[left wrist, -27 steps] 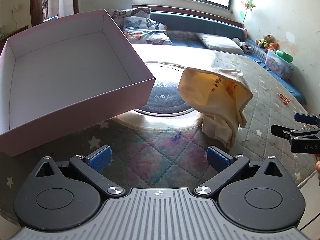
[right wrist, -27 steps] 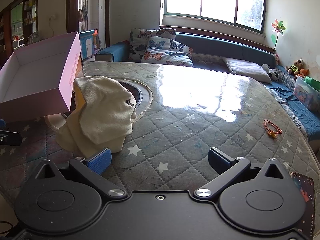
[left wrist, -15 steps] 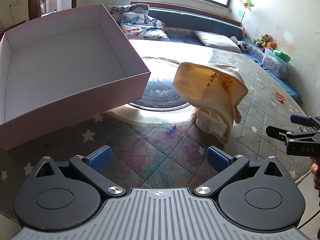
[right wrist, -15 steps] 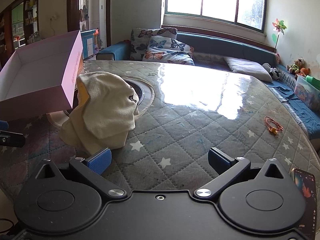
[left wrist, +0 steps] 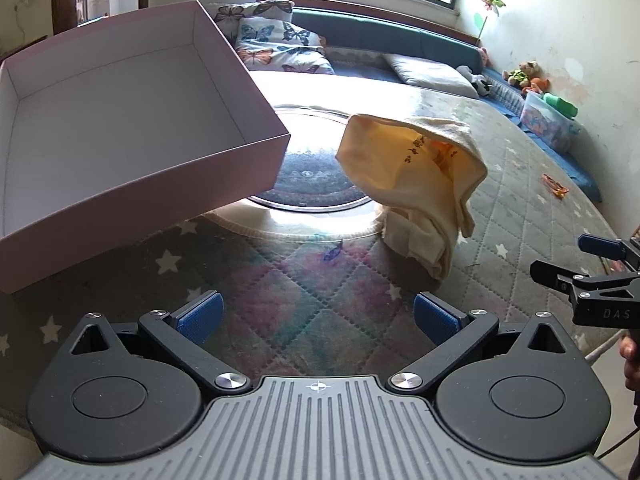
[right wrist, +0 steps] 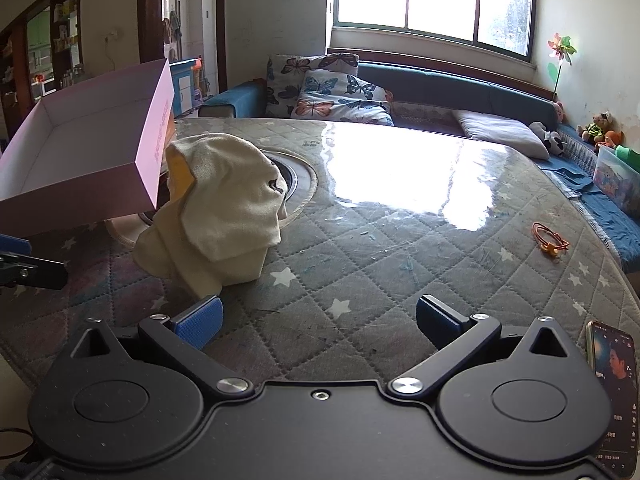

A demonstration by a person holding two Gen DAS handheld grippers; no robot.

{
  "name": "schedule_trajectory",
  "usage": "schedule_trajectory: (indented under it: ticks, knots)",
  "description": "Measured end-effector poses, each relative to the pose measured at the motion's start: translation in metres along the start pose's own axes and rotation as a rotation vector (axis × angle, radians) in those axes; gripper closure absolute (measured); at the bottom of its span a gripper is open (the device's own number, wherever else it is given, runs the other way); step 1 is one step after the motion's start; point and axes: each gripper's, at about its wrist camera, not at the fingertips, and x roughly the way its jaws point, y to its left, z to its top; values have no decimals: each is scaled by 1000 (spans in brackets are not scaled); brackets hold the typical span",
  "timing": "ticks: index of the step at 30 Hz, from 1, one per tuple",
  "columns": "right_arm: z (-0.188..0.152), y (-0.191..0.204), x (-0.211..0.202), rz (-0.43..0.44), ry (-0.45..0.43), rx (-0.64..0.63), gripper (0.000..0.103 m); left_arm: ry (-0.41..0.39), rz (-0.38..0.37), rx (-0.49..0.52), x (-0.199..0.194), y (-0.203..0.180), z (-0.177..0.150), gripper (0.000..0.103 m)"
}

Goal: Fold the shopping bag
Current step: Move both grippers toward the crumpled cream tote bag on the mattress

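A cream cloth shopping bag (left wrist: 420, 184) stands crumpled in a heap on the quilted table top, its mouth gaping toward the left wrist view; the same shopping bag (right wrist: 220, 208) shows left of centre in the right wrist view. My left gripper (left wrist: 318, 314) is open, short of the bag and to its left, nothing between its blue pads. My right gripper (right wrist: 318, 314) is open too, with the bag ahead beyond its left pad (right wrist: 200, 318). The right gripper's fingertips (left wrist: 600, 244) reach in from the right edge of the left wrist view.
A large pink open box (left wrist: 120, 128) sits propped up at the left, its near corner overhanging a round inset (left wrist: 316, 176) in the table. An orange hair tie (right wrist: 550, 238) lies at the right. A phone (right wrist: 612, 380) lies near the right front edge.
Both views have drawn back and shifted slightly; the bag sits a little farther left and lower in the left wrist view. Bag, box and jaws stay as they were.
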Motion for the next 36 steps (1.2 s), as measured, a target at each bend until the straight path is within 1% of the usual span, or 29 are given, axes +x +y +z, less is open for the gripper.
schedule_trajectory:
  ticks: [4,8,10,18,24,27,30,31,32,33,36]
  knots:
    - [-1,-1,-1,3,3,12,0,-1,-22,16,-1,-8,-1,0]
    - [-3,-1,-1,5,8,23,0,0,2,55,-5,-23,-6,0]
    - [-3,-2,0,5,11,25,0,3,-12,57,-8,-30,-9,0]
    - [-1,3,4,23,20,5,0,1,-30,50,-14,-51,-20,0]
    - [1,6,9,52,30,-13,0,10,-25,35,-19,-68,-30,0]
    - [4,9,11,70,36,-26,0,16,-30,24,-17,-68,-29,0]
    - [7,11,13,85,38,-32,0,17,-31,28,-19,-77,-31,0]
    - [8,12,14,89,38,-32,0,19,-31,29,-17,-74,-29,0]
    - [10,13,16,95,40,-33,0,19,-27,31,-19,-81,-31,0]
    - [11,14,17,100,42,-35,0,21,-28,30,-16,-76,-27,0]
    - [15,17,20,114,43,-45,0,26,-34,27,-17,-80,-26,0]
